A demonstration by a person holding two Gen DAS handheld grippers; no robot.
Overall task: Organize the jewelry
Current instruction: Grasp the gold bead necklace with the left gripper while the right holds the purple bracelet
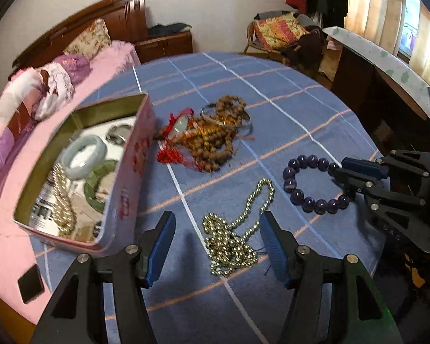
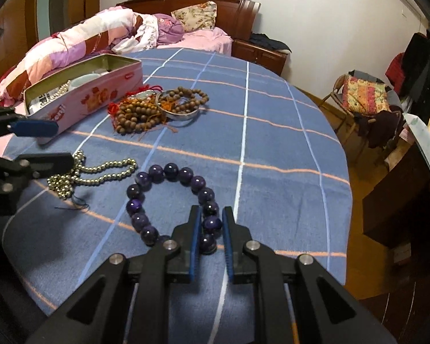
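Observation:
A purple bead bracelet (image 2: 169, 200) lies on the blue checked tablecloth (image 2: 272, 149); it also shows in the left wrist view (image 1: 309, 183). My right gripper (image 2: 211, 223) is closed around its near beads, also seen in the left wrist view (image 1: 341, 172). My left gripper (image 1: 217, 226) is open above a pale gold bead necklace (image 1: 235, 229), which also shows in the right wrist view (image 2: 85, 172). A pink tin box (image 1: 123, 177) at the left holds a pale jade bangle (image 1: 84, 156), a green bangle (image 1: 95, 189) and pearls (image 1: 61, 200).
A pile of brown wooden beads (image 1: 215, 140), red tassels (image 1: 169, 154) and a silver bangle (image 1: 229, 117) lies mid-table. A bed with pink bedding (image 2: 105, 34) is beyond the table. A chair with cushions (image 2: 364, 97) and a dark desk (image 1: 387, 80) stand at the right.

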